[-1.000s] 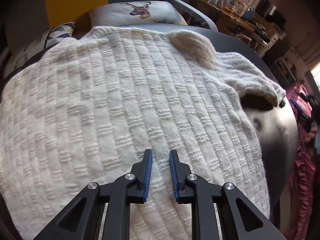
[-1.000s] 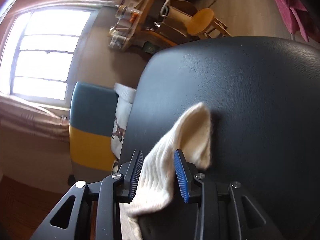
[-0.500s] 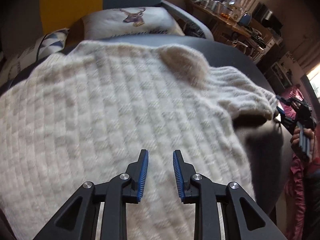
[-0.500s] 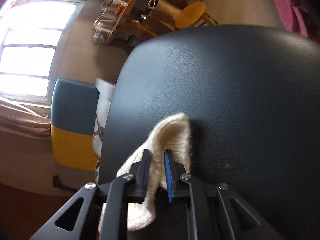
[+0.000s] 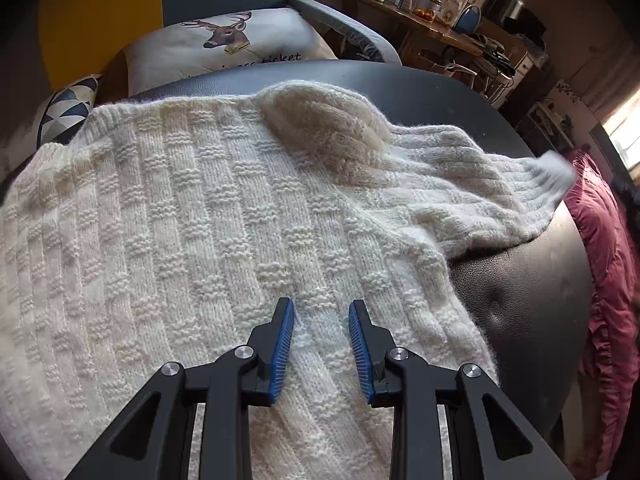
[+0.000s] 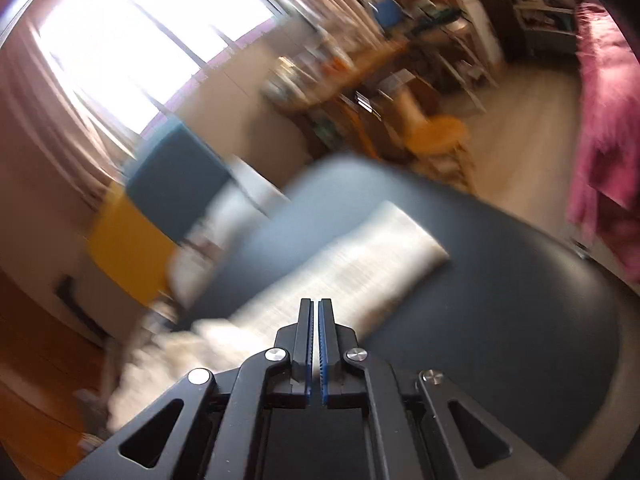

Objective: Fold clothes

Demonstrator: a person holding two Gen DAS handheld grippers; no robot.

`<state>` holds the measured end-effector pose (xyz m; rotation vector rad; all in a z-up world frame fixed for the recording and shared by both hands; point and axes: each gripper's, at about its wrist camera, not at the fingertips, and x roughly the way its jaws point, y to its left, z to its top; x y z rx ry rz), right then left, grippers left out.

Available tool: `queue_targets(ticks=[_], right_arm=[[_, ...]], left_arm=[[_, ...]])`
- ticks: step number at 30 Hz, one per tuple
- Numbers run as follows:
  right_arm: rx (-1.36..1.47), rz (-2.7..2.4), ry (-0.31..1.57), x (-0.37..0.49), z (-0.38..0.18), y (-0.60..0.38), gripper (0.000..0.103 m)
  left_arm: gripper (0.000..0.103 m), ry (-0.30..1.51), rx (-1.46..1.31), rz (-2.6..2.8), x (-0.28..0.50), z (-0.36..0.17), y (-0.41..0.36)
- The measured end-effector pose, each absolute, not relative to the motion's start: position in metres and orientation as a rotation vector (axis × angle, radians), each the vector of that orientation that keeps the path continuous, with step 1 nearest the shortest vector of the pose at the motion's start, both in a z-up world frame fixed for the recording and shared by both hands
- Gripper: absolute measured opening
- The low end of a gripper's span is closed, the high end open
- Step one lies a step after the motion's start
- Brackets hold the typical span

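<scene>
A cream knitted sweater (image 5: 180,220) lies spread over a black padded table (image 5: 528,292). Its sleeve (image 5: 460,184) runs out to the right, and the cuff end is blurred. My left gripper (image 5: 321,306) hovers over the sweater's lower body; its jaws are opening and nothing is between them. In the blurred right wrist view the sleeve (image 6: 368,256) lies stretched on the table (image 6: 500,320) beyond my right gripper (image 6: 316,304). The jaws of that gripper are pressed together, with no cloth seen between them.
A deer-print cushion (image 5: 224,48) sits on a blue and yellow armchair behind the table. A wooden desk (image 5: 420,4) with jars stands at the back right. Pink cloth (image 5: 608,248) hangs by the table's right edge. An orange stool (image 6: 436,136) and a bright window (image 6: 140,40) lie beyond.
The right gripper closed on the cuff, then rose and rolled; the sleeve now lies stretched out beyond its shut jaws. The left gripper slid over the sweater and its jaws widened a little.
</scene>
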<state>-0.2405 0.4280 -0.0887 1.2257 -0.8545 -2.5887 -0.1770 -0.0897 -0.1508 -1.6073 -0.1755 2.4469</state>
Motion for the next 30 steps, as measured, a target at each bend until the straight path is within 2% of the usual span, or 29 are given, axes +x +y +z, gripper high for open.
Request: queue_targets(ticks=[4,6,9,11,12,16,18,21,23,27,30], right_arm=[[1.344,-2.577,-0.950,-0.237,-0.122,0.448,0.005],[1.339,-2.570,-0.901,-0.245,-0.122,0.446,0.006],[1.352,-2.591,-0.697,-0.274,-0.106,0.424,0.009],[1.362,-2.616,-0.555,-0.301,-0.095,0.406,0.022],[1.377,-2.634,-0.493,-0.313,-0.092,0.400,0.024],[1.521,-2.671,-0.149,-0.362,-0.093,0.375,0.024],[1.689,-2.624,0.044,-0.380,-0.109,0.365,0.024],[1.823,-2.596,0.246,-0.377,-0.128,0.366,0.023],[1.829,-2.643,0.269,-0.363,-0.130,0.379,0.023],[1.767,-2.692,0.057,-0.343,-0.131,0.406,0.024],[1.763,-2.693,0.028,-0.341,-0.126,0.408,0.024]], left_arm=[[0.030,-0.157,-1.631,2.437,-0.182,-0.147,-0.086],[0.030,-0.144,-1.628,2.443,-0.186,-0.144,-0.083],[0.030,-0.132,-1.617,2.453,-0.193,-0.139,-0.079],[0.030,-0.131,-1.609,2.460,-0.199,-0.136,-0.076],[0.030,-0.132,-1.607,2.464,-0.202,-0.135,-0.076],[0.030,-0.119,-1.593,2.487,-0.212,-0.130,-0.073],[0.030,-0.114,-1.595,2.487,-0.217,-0.130,-0.074],[0.030,-0.115,-1.638,2.470,-0.222,-0.142,-0.079],[0.030,-0.109,-1.645,2.464,-0.221,-0.147,-0.081],[0.031,-0.064,-1.620,2.454,-0.219,-0.148,-0.080],[0.031,-0.069,-1.619,2.440,-0.220,-0.145,-0.079]])
